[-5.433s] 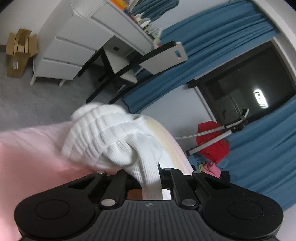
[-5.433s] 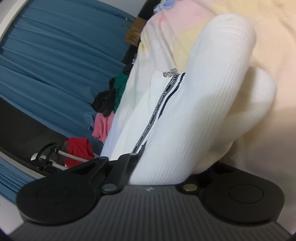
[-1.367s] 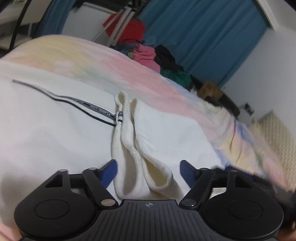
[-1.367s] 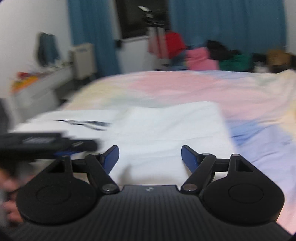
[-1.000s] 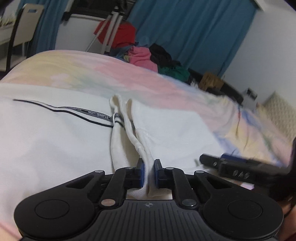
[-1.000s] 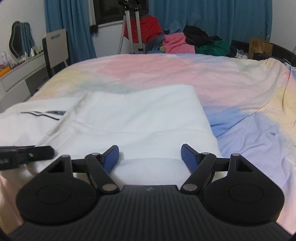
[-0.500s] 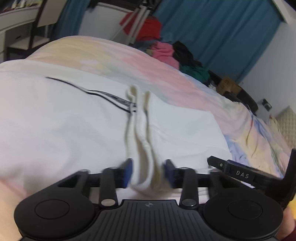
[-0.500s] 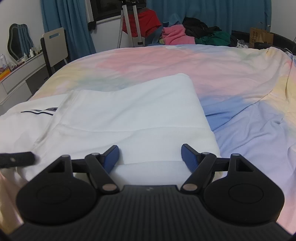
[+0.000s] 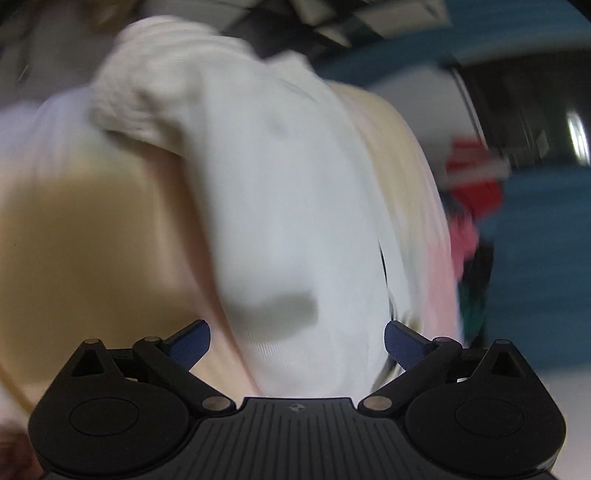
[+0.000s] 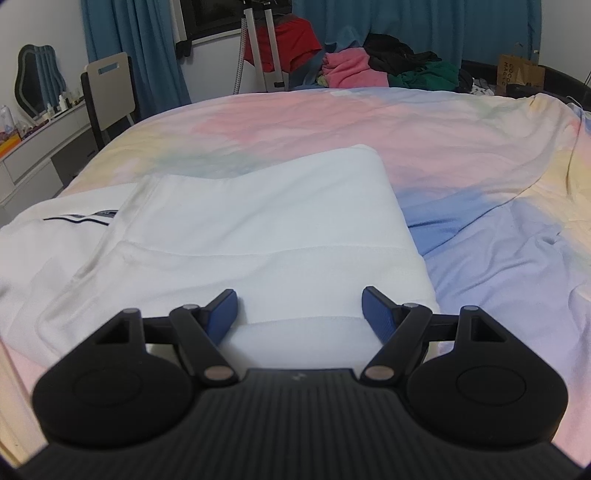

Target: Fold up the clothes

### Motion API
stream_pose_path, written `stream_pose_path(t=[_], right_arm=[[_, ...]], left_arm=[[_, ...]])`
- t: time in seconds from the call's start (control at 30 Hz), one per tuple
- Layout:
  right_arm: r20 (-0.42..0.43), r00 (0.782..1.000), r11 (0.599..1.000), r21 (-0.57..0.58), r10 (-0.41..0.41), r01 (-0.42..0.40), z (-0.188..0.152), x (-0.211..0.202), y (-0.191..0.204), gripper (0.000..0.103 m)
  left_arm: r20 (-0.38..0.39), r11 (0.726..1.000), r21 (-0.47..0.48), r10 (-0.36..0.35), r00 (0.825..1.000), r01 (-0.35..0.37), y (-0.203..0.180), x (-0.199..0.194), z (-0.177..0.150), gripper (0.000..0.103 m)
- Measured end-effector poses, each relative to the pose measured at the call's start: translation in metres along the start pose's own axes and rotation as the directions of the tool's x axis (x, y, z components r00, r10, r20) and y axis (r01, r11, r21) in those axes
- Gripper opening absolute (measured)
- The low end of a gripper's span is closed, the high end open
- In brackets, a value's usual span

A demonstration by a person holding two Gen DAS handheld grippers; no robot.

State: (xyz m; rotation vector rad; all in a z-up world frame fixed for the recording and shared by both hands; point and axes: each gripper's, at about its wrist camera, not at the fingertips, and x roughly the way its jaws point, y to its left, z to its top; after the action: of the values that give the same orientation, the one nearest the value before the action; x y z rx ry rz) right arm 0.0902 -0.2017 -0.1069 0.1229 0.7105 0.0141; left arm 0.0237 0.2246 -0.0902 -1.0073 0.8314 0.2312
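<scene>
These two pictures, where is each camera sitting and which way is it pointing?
Left wrist view: sits on the left gripper, close over the white garment, badly blurred; its open blue-tipped fingers show.
Right wrist view: sits on the right gripper, low over the bed, facing the blue curtains; open fingers straddle the garment's near edge.
Shared: the white garment and pastel bedding.

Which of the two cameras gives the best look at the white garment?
The right wrist view: the white garment lies sharp and folded on the bedspread. The left wrist view shows only a close, motion-blurred stretch of it.
</scene>
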Motion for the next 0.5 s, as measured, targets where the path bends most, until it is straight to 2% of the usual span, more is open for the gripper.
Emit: stream_pose_path(t=[0.13, 0.33, 0.43, 0.5], right_arm=[[0.001, 1.0, 1.0, -0.005, -0.009, 0.009, 0.002, 0.004, 0.003, 0.076], [0.007, 1.0, 1.0, -0.003, -0.014, 0.014, 0.005, 0.007, 0.006, 0.076], [0.035, 0.999, 1.0, -0.015, -0.014, 0.014, 0.007, 0.003, 0.011, 0.076], [0.069, 0.998, 0.999, -0.044, 0.002, 0.001, 0.007, -0.003, 0.017, 0.076]], left_arm=[[0.038, 0.984, -0.177, 0.04, 0.998, -0.032, 0.028, 0.011, 0.039, 0.092], [0.166, 0.984, -0.177, 0.055, 0.985, -0.025, 0.039, 0.023, 0.074, 0.076], [0.215, 0.991, -0.124, 0.068, 0.974, -0.042, 0.034, 0.021, 0.076, 0.061], [0.245, 0.995, -0.08, 0.076, 0.967, -0.058, 0.029, 0.019, 0.075, 0.046]])
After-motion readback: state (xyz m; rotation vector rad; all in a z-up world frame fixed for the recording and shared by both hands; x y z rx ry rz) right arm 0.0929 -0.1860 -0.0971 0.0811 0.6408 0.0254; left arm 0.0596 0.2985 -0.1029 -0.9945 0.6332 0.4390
